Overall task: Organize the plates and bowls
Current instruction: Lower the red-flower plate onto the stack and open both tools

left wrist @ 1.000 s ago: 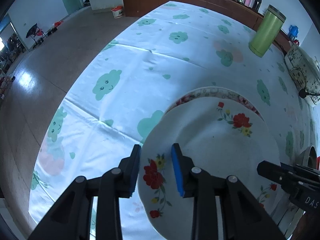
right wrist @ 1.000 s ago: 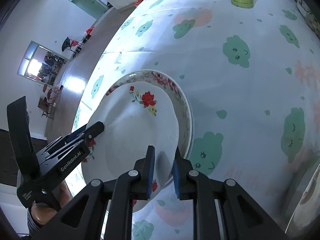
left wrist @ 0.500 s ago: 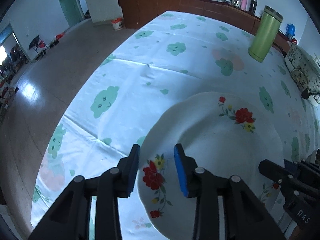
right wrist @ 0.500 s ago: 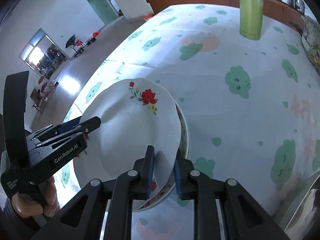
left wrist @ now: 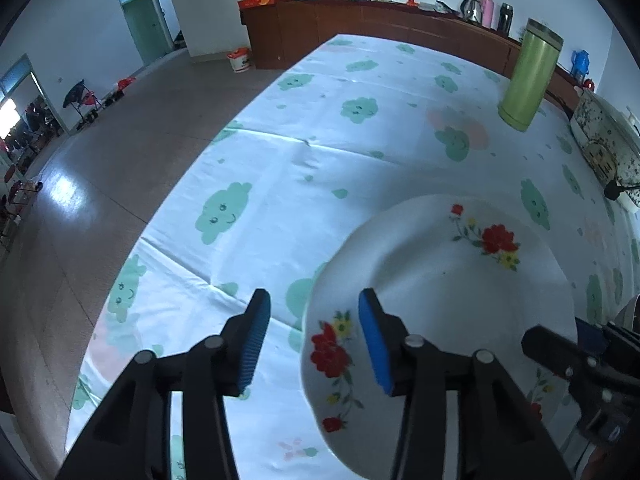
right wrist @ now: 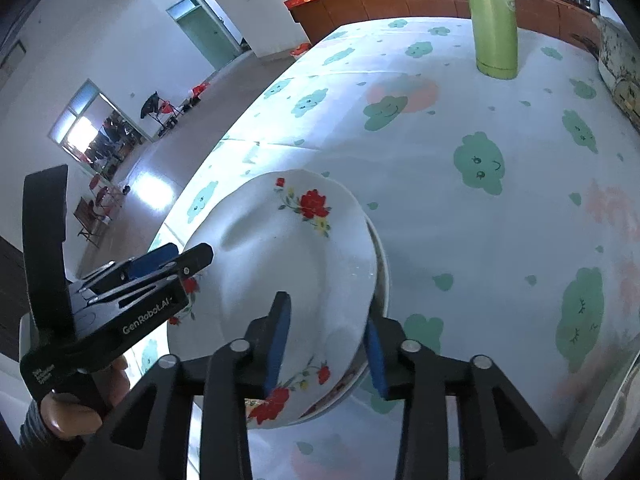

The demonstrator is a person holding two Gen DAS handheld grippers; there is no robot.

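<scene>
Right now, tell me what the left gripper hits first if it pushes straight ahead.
Most likely the rim of the white flowered plate: it lies between the open fingers of the left gripper, nearer the right-hand pad. Depth is uncertain.

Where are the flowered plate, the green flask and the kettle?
flowered plate (right wrist: pixel 296 272), right wrist view, bare white middle.
green flask (left wrist: pixel 530 76), left wrist view, middle of its body.
kettle (left wrist: pixel 471 10), left wrist view, its body.

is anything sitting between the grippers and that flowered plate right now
Nothing visible does. The flowered plate lies on the plate below it, its rim between the just-opened jaws of both the left gripper and right gripper, pads clear of it.
</scene>
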